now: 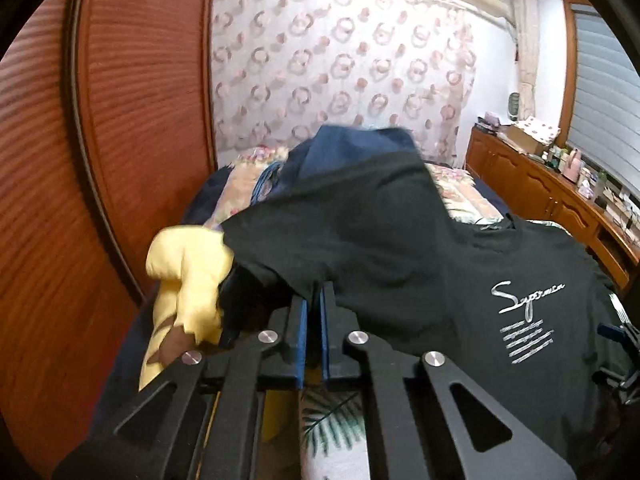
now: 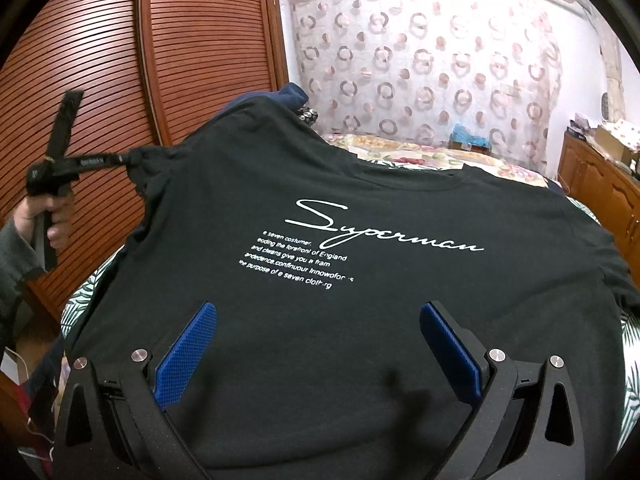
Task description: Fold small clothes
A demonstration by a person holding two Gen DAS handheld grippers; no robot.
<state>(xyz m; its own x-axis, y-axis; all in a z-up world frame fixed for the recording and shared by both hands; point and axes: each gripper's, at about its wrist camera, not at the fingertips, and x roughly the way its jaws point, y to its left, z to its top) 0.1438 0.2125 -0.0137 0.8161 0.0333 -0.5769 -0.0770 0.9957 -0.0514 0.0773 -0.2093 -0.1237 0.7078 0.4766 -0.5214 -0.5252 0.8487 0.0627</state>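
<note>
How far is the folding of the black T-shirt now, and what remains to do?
Done: the T-shirt lies spread, print up, on the bed. In hand: the left gripper, jaws shut, pinches the sleeve and lifts it; no fold is laid yet. The right gripper is open over the hem, holding nothing. Left: both sleeve folds and the fold of the body.

Black gripper [image 2: 318, 344], blue jaws, grey sleeve [image 2: 10, 256]
</note>
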